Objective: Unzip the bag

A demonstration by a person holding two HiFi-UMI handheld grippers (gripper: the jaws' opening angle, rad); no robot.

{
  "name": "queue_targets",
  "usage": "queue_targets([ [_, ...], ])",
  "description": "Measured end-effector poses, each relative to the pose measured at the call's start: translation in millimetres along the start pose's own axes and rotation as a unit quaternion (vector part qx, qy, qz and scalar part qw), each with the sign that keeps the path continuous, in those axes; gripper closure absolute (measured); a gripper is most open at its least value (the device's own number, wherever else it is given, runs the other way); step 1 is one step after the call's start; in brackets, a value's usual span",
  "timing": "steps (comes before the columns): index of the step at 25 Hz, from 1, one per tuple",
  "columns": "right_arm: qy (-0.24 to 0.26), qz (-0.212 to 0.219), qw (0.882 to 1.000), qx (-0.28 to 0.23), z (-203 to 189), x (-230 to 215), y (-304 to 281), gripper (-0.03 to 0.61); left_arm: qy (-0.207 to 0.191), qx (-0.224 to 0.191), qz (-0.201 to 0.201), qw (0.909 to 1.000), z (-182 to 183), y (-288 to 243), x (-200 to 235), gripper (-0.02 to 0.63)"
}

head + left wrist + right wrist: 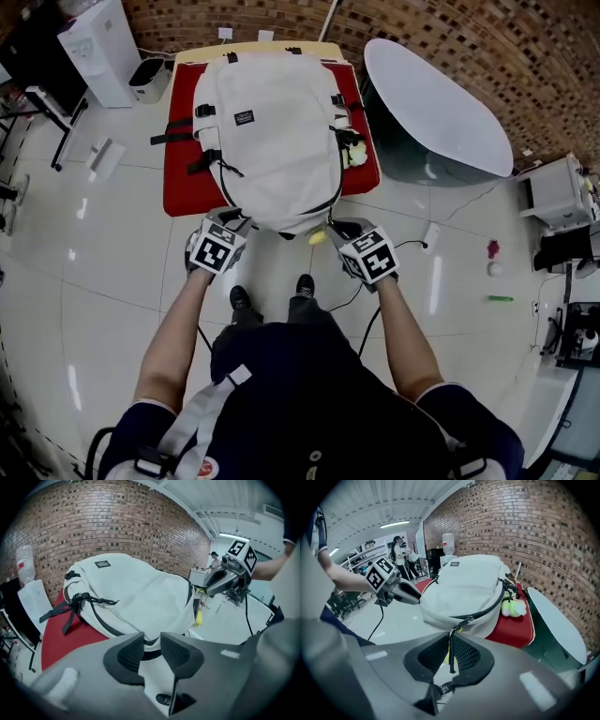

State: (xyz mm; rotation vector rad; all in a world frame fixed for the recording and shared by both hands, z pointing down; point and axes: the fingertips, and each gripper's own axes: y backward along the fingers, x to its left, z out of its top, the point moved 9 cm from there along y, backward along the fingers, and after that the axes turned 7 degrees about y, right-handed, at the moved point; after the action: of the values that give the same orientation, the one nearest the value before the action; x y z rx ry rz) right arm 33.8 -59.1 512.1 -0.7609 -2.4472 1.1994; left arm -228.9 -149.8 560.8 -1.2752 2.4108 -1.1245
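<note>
Bright, even indoor light fills all three views. It comes from white ceiling strip lights (396, 525), whose reflections lie as pale streaks of glare on the glossy white tiled floor (84, 281). Shadows are soft and faint, darkest under the white oval tabletop (431, 103) at the far right. The wide lenses bow the red-brown brick wall (117, 522) and blacken the corners of both gripper views. Nearest the lens, the left gripper (152, 639), the right gripper (449, 644) and the black zip pull (451, 663) in its closed jaws look soft.
</note>
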Motion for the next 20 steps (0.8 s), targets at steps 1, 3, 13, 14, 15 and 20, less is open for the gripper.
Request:
queue_targets([
  [1,-0.004,-0.004,1.0,0.005,0,3,-2,0.543,-0.001,-0.001,-0.007,1.0,1,1,1,0.51],
  [3,-0.007,-0.004,1.0,0.014,0,11,-7,0.543,-0.002,-0.004,-0.015,0.9999,1,1,2,0.523],
  [13,-0.009,0.033,0.999,0.017,13,55,-33,0.543,-0.005,-0.014,-0.029,0.9995,3,6,0,0.541],
  [14,-0.012,0.036,0.999,0.015,15,56,-36,0.543,-0.004,-0.016,-0.029,0.9994,3,6,1,0.547],
  [15,-0.013,0.04,0.999,0.014,16,59,-39,0.543,-0.003,-0.017,-0.028,0.9994,3,6,2,0.558],
  [20,-0.016,0.059,0.998,0.003,26,73,-49,0.549,-0.001,-0.022,-0.031,0.9993,2,7,4,0.568],
])
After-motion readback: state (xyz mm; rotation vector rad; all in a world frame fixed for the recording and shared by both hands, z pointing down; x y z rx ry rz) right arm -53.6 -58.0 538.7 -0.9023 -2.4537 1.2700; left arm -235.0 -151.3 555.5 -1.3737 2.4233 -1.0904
